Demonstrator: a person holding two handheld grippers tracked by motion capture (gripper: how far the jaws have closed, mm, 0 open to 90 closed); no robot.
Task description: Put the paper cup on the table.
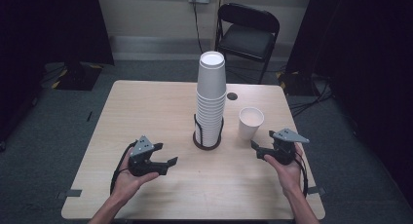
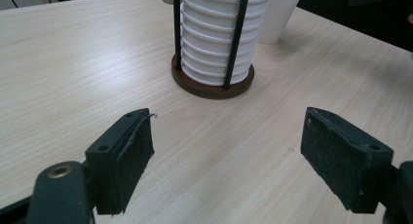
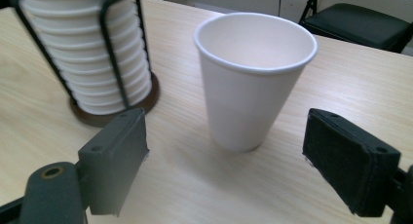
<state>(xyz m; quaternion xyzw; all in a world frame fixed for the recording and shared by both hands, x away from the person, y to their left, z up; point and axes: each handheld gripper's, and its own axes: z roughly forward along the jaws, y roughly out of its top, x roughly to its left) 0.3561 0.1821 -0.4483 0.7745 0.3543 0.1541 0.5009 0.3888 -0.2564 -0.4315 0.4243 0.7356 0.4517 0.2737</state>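
Standing open with nothing between its jaws, the right gripper [image 1: 261, 151] sits at the near right of the table [image 1: 146, 112], held from below by the person's right hand [image 1: 287, 168]. Just beyond it stands a single paper cup [image 1: 250, 122], upright, mouth up, apart from both pads. In the right gripper view the cup [image 3: 253, 83] rises between the two dark pads [image 3: 348, 160] but farther out, so the jaws look straight at it and frame it without touching. Its long axis is vertical, and it tapers toward the base, so I judge a sideways pinch on the wall to be the natural grip.

The left gripper [image 1: 165, 156] rests on the near left, its jaws wide apart and empty too. Its own camera looks along the tabletop at the foot of the cup stack [image 2: 214, 44], with bare wood between the pads [image 2: 129, 156] and the stand. The right gripper is clearly the nearer one to the loose cup; the left is well apart from it, on the other side of the stack.

Farther in, at the table's middle, the stack [image 1: 211, 102] stands in a wire holder on a round brown base [image 1: 207, 143], the loose cup just to its right. Beyond the table a folding chair [image 1: 248, 34] stands by the wall.

The stack's top is cut off in both gripper views, and the loose cup shows in the left gripper view as a cropped white wall behind the stack. How many cups are nested I cannot tell. The room's edges are too dark to read.
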